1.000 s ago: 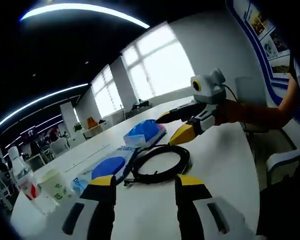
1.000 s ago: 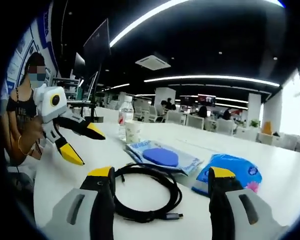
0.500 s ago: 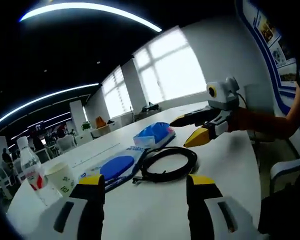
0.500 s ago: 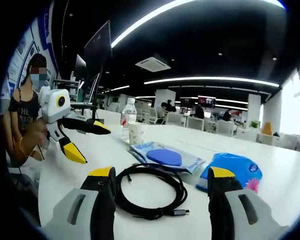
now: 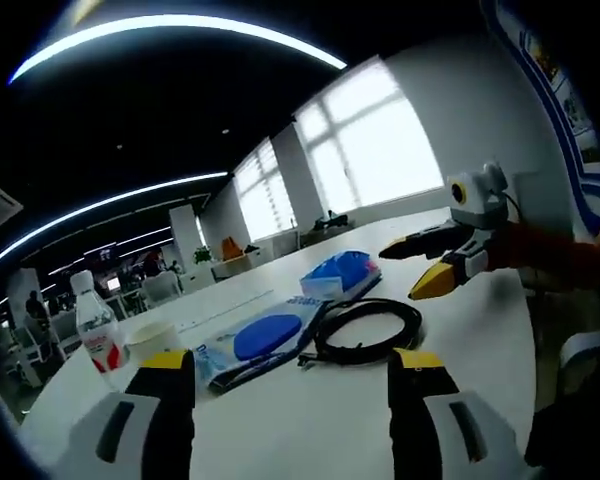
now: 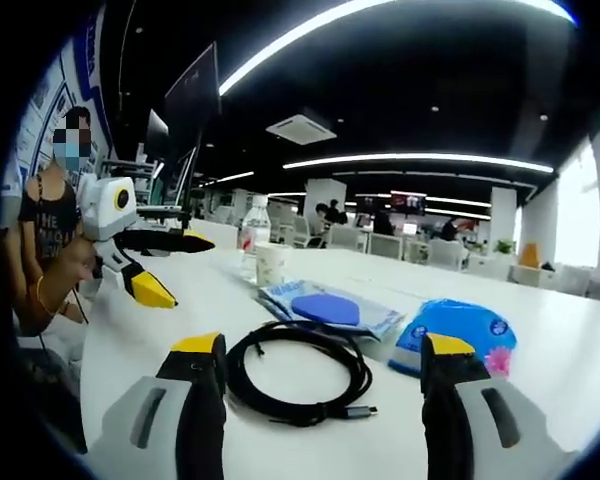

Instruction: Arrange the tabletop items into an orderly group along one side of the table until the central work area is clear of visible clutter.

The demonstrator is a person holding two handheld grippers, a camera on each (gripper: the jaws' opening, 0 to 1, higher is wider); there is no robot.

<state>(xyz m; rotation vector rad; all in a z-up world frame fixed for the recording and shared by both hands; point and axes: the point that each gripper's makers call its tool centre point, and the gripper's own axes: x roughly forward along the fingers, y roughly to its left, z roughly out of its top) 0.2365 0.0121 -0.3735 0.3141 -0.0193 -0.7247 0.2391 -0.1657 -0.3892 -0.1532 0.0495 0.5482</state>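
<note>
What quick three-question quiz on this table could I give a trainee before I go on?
1. True or false: the black cable lies coiled on the table.
2. Which stands beside the water bottle: A) paper cup, B) blue tissue pack, C) laptop?
3. Fill in: the left gripper and right gripper both have their jaws ____.

Key: 1 true; 2 A; 3 open.
</note>
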